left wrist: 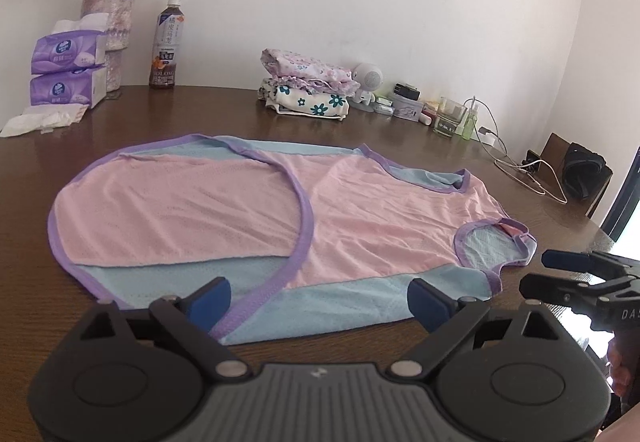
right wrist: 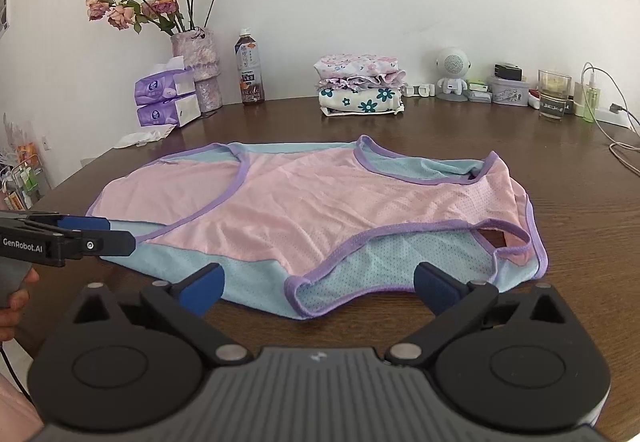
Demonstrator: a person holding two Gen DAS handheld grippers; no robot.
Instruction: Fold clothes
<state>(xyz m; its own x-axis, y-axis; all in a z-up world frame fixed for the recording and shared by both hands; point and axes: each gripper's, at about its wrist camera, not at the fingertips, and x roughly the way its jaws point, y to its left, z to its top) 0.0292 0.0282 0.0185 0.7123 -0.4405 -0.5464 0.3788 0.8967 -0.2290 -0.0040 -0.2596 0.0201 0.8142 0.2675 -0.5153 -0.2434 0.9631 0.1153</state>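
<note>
In the left wrist view, the left gripper (left wrist: 320,300) is seen with its 2 blue pads spread wide apart and nothing clamped between them; the near blue hem of the garment (left wrist: 256,210) lies just beyond the fingertips. The garment, a pink and light-blue mesh vest with purple binding, is spread flat on the brown table (left wrist: 540,210), one flap already laid over its left part. The right gripper (left wrist: 560,274) is visible at the right edge, beside the armhole; its jaws appear parted, with no cloth in them.

In the right wrist view, the right gripper (right wrist: 320,288) is shown equally wide open and empty, poised over the near edge where the purple-bound armhole curls. A stack of folded clothes (right wrist: 362,86) is seen at the wall, well apart.

The fabric is judged thin, light and limp, likely to slide on the polished wood and to sag or crease when lifted. A hold would best be taken on the thicker purple binding, at 2 spaced points along the near edge.
</note>
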